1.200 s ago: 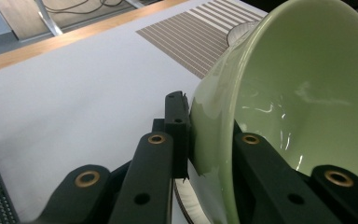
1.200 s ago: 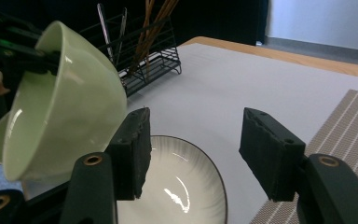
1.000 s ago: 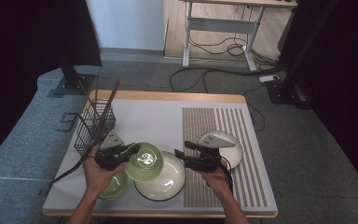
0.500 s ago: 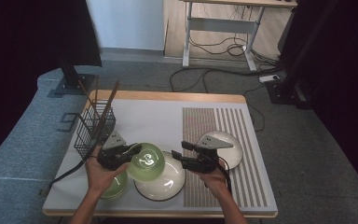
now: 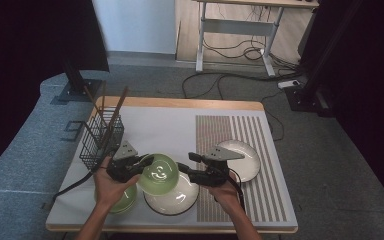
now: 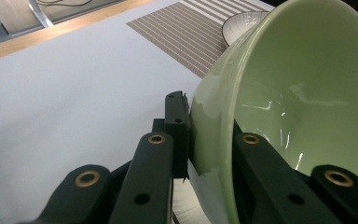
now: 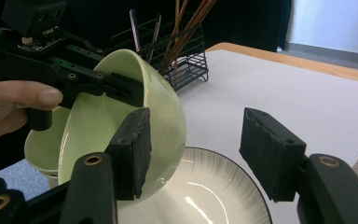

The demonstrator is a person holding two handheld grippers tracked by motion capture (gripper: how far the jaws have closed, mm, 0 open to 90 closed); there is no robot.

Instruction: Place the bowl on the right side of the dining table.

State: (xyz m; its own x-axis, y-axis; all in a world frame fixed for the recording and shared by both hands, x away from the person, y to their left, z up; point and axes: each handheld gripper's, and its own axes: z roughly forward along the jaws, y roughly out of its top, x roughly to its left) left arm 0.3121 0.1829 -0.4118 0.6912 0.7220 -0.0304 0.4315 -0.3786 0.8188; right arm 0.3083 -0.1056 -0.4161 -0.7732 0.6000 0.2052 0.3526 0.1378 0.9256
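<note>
Overhead, left tongs (image 5: 145, 163) pinched pale green glazed bowl (image 5: 158, 174) rim, tilted above white plate (image 5: 182, 200); right tongs (image 5: 186, 170) spread, empty.

Your table (image 5: 165, 125): black wire basket (image 5: 101, 137) near left edge, brown sticks (image 5: 116, 112) standing in it. Striped mat (image 5: 240, 137) on your right, white plate (image 5: 242, 159) resting on it. Desk frame (image 5: 235, 35) beyond, cables (image 5: 230, 80) across floor.

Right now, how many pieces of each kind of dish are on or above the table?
Green bowls: 2, one held tilted, one resting under the left hand
White plates: 2, near and far
Wire baskets: 1
Total: 5
</note>
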